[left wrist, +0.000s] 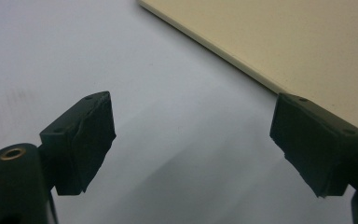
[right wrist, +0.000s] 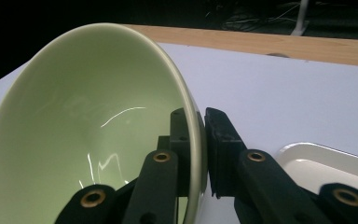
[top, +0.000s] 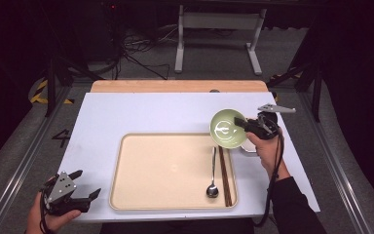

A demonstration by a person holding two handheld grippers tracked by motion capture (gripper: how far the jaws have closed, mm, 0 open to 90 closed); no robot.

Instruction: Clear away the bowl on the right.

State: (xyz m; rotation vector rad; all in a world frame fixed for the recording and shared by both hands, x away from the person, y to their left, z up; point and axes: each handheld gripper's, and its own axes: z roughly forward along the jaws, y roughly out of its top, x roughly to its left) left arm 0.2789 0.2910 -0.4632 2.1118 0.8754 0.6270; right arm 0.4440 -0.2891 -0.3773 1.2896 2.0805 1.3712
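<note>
Already the right gripper (right wrist: 200, 140) is clamped on the green bowl (top: 228, 128)'s rim, lifted beside the tray (top: 141, 195) — setting it down remains; the left gripper (top: 80, 184) rests with jaws apart.

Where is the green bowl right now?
In the high view, the green bowl is at the right, held by its rim in the right gripper, tilted above the beige tray's far right corner, over the spoon and chopsticks.

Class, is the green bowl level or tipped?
Tipped: the green bowl, pinched at its rim by the right hand-held gripper, shows its inside sideways.
</note>
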